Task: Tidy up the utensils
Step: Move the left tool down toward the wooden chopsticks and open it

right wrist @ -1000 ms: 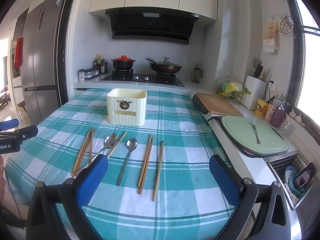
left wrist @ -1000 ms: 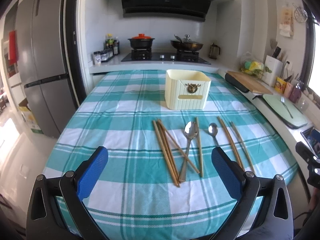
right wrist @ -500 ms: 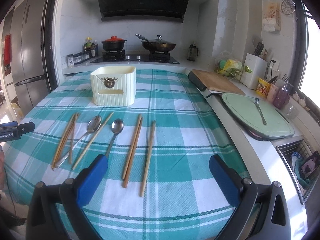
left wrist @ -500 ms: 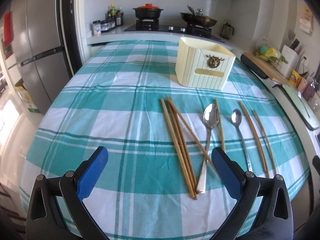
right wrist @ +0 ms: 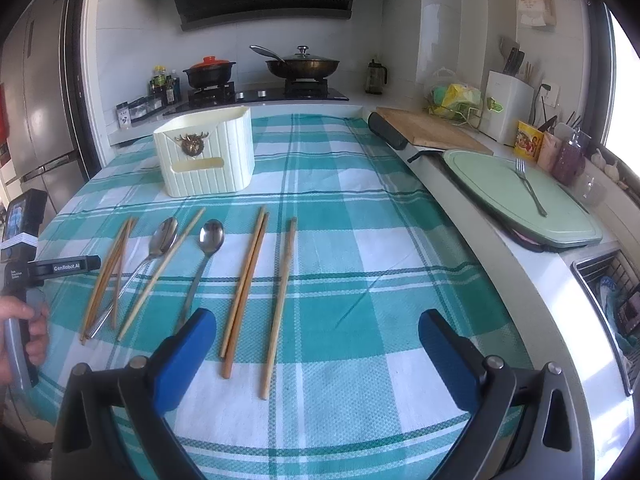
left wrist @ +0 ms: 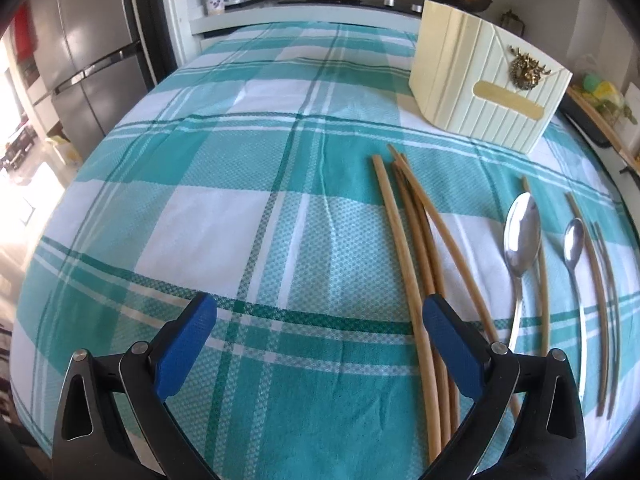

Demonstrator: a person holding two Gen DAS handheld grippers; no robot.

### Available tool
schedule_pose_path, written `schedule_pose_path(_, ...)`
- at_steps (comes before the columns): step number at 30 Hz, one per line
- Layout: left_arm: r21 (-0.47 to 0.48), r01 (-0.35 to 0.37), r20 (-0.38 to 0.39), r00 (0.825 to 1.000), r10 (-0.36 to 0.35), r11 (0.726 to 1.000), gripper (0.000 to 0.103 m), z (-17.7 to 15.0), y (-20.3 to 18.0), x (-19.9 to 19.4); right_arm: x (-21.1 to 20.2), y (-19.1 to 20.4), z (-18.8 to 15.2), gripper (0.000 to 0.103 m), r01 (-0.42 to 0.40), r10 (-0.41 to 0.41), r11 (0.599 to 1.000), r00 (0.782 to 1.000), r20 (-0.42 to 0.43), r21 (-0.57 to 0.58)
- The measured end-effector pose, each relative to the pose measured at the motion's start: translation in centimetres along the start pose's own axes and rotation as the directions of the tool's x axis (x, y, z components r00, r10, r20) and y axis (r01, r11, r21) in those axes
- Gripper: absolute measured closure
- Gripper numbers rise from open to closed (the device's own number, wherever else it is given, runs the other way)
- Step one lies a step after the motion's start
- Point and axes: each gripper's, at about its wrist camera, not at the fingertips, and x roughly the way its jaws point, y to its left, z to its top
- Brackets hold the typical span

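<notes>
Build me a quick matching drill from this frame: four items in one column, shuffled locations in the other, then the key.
Items:
1. fork
2. cream utensil holder
3. red-lidded pot
4. large spoon

Locations:
A. on the stove, left burner
B. on the checked tablecloth, among the chopsticks
C. on the pale green board beside the table
D. standing at the far end of the cloth

Pairs: 1-C, 2-D, 3-A, 4-B
</notes>
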Motion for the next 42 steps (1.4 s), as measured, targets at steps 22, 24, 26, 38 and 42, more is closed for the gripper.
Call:
schedule_pose_path(22, 0.124, 0.059, -0.08, 0.996, -0.05, 0.99, 0.001, 0.9, 0.2, 1.2, 10.1, 0.3, 1.4, 0.048, -0.183, 0.178, 0.983, 0.945, -0.276, 0.006)
schedule_pose_path(24, 0.139, 0.081, -0.098, 0.993, -0.068, 0.987, 0.002, 1.3, 0.1, 1.5, 11.7, 1.1, 2.0, 0.048, -0.207, 0.19, 0.978, 0.935, -0.3, -0.023)
schedule_pose_path(26, 0.16, 0.102, -0.108, 0.99, -0.086, 0.982, 0.004, 1.8, -0.3, 1.8, 13.8, 1.6, 2.2, 0.062, -0.194, 0.165, 0.98, 0.921, -0.353, -0.047)
schedule_pose_path(38, 0.232, 0.159, -0.15, 0.981, -0.126, 0.96, 0.041, 6.0, -2.4, 3.9, 20.2, 2.1, 7.4, 0.092, -0.198, 0.166, 0.98, 0.896, -0.413, -0.036)
schedule_pose_path(42, 0.242, 0.164, -0.155, 0.979, -0.129, 0.956, 0.049, 6.6, -3.2, 4.2, 21.7, 2.3, 8.7, 0.092, -0.202, 0.17, 0.979, 0.884, -0.436, -0.028)
